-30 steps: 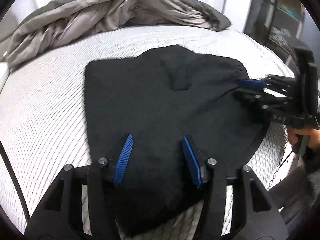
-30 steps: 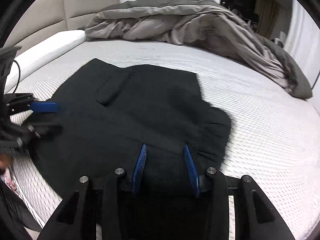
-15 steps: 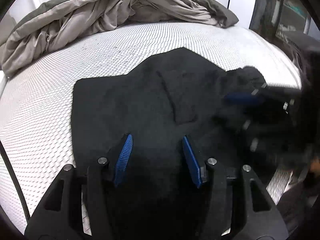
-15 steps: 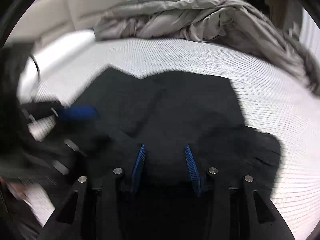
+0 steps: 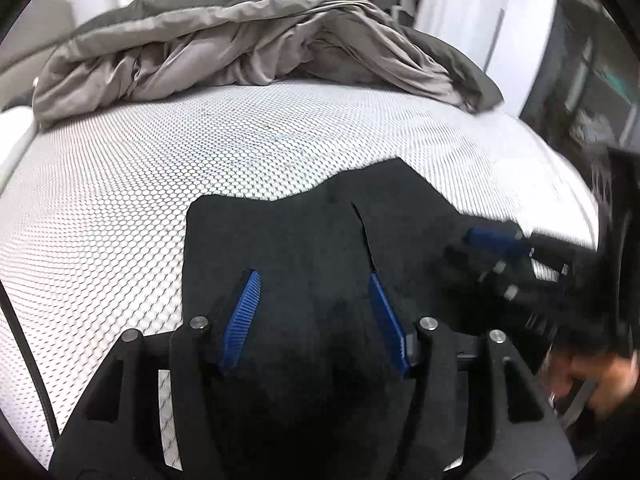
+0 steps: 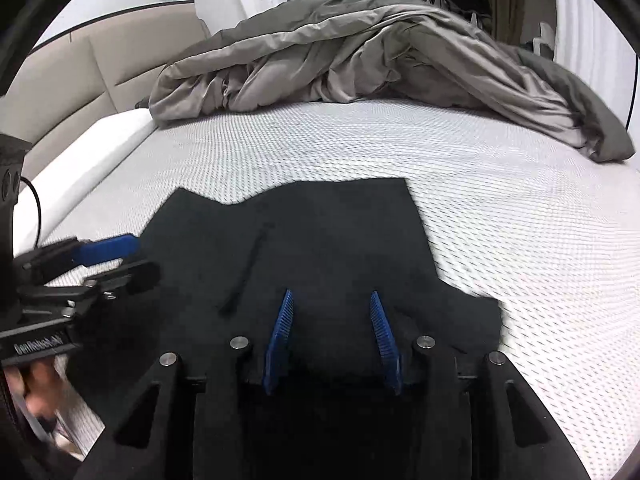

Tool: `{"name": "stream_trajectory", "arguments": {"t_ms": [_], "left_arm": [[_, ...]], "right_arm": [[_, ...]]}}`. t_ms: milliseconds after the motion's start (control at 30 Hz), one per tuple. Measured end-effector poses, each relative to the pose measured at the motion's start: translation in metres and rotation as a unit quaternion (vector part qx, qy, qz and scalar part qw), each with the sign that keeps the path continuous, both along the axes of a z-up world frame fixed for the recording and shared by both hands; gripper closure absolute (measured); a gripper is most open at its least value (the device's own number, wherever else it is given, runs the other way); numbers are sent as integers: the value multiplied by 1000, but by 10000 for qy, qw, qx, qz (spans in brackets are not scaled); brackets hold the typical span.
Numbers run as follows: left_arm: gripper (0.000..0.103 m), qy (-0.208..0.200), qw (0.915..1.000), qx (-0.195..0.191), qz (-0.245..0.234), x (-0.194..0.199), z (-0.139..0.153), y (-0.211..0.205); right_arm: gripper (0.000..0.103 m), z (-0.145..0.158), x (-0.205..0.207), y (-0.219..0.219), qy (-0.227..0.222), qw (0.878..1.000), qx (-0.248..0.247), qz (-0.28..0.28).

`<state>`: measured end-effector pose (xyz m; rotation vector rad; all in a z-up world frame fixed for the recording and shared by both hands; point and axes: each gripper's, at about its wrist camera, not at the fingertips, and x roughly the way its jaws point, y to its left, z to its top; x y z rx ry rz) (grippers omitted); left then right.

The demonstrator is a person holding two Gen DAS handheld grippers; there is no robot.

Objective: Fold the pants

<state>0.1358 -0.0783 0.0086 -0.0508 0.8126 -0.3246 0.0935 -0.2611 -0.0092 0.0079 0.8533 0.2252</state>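
Left wrist view: black pants (image 5: 320,248) lie spread on a white, honeycomb-textured mattress (image 5: 120,208), toward its near edge. The far edge of the pants is notched, with 1 corner pointing toward the far right. The left gripper (image 5: 316,312) fills the bottom of the picture, its 2 blue pads (image 5: 240,320) parted. Dark fabric rises up between the pads and fills the gap close to the camera, but whether they press on it cannot be told. At the right, the right gripper (image 5: 480,252) reaches in over the right part of the pants, blurred, with 1 blue pad on top. A hand (image 5: 600,380) holds its handle at the lower right. A crumpled grey duvet (image 5: 248,40) is heaped along the far edge of the mattress.

Right wrist view: the same pants (image 6: 320,248) lie near the front edge of the mattress (image 6: 520,208), a rumpled flap reaching out at the right. The right gripper (image 6: 332,332) shows 2 blue pads (image 6: 280,336) apart, with black fabric bunched between them; a firm grasp cannot be confirmed. The left gripper (image 6: 116,260) enters from the left edge over the pants, blurred. The duvet (image 6: 360,48) sits at the far edge, with a beige headboard (image 6: 80,80) at the left.
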Motion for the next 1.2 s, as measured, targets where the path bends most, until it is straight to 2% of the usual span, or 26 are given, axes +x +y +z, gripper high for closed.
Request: {"name": "stream_trajectory", "arguments": {"t_ms": [100, 200, 267, 333, 367, 400, 500, 567, 633, 700, 800, 867, 967, 1000, 1067, 1133, 1200], "left_arm": [[49, 273, 9993, 60, 237, 22, -13, 0], [49, 559, 9980, 211, 203, 36, -34, -5], [49, 507, 9980, 356, 90, 36, -40, -9], [49, 449, 9980, 452, 11, 32, -39, -7], [49, 436, 9979, 485, 11, 29, -39, -4], [49, 449, 9978, 484, 72, 25, -39, 2], [50, 464, 9974, 472, 285, 13, -34, 17], [52, 381, 9979, 402, 344, 2, -27, 22], [52, 204, 9991, 261, 278, -16, -14, 26], [52, 33, 9998, 174, 117, -31, -9, 22], [52, 366, 9986, 118, -351, -27, -28, 4], [50, 393, 9980, 286, -404, -26, -39, 0], [50, 302, 9967, 595, -452, -33, -35, 3], [50, 279, 9966, 673, -396, -36, -33, 6], [50, 267, 9979, 543, -210, -47, -28, 13], [50, 256, 9988, 218, -360, -56, -21, 12], [50, 182, 9977, 119, -642, -62, -20, -2]], "right_arm": [[61, -5, 16, 17, 107, 9999, -63, -29], [61, -25, 29, 27, 563, 9975, -419, 73], [61, -31, 26, 26, 561, 9961, -666, 168], [61, -27, 19, 15, 533, 9941, -942, 4], [61, -23, 12, 3, 453, 9902, -1304, -195], [64, -19, 6, -7, 370, 9884, -1452, -238], [65, -10, -13, -23, 133, 9946, -1028, 12], [61, -2, -25, -24, -19, 9963, -850, 77], [61, 10, -39, -13, -190, 9979, -436, 448], [60, 10, -43, 5, -177, 9966, -366, 722], [60, -15, -35, 21, 189, 9945, -441, 928], [60, -27, -35, 18, 240, 9930, -771, 865], [60, -20, -41, -5, 110, 9920, -1178, 448], [60, -17, -43, -12, 117, 9937, -1036, 413], [60, -10, -50, -20, 19, 9969, -716, 327], [60, 1, -60, -11, -162, 9968, -451, 636], [59, 3, -64, 6, -185, 9948, -290, 956]]}}
